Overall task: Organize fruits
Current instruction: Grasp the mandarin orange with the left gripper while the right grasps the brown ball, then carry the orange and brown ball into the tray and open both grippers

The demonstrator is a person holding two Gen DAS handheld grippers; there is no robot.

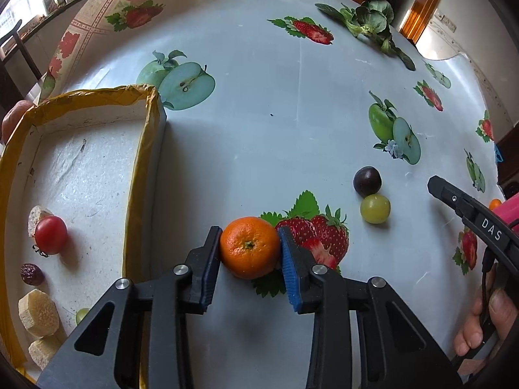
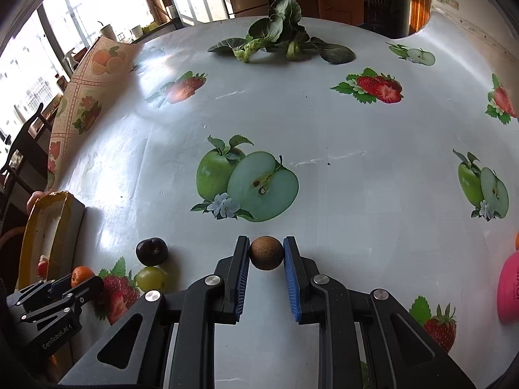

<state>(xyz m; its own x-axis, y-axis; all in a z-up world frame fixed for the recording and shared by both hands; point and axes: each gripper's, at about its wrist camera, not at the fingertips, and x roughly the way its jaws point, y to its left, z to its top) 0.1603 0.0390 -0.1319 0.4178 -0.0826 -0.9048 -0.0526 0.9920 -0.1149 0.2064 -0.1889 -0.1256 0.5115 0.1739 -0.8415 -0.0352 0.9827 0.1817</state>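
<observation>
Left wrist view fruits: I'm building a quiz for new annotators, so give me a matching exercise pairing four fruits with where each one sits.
Things:
1. mandarin
2. cherry tomato
3. dark plum
4. brown round fruit

Places:
A. inside the foam box
B. between the right gripper fingers
C. between the left gripper fingers
D. on the tablecloth, touching the green grape

Pairs: 1-C, 2-A, 3-D, 4-B
</observation>
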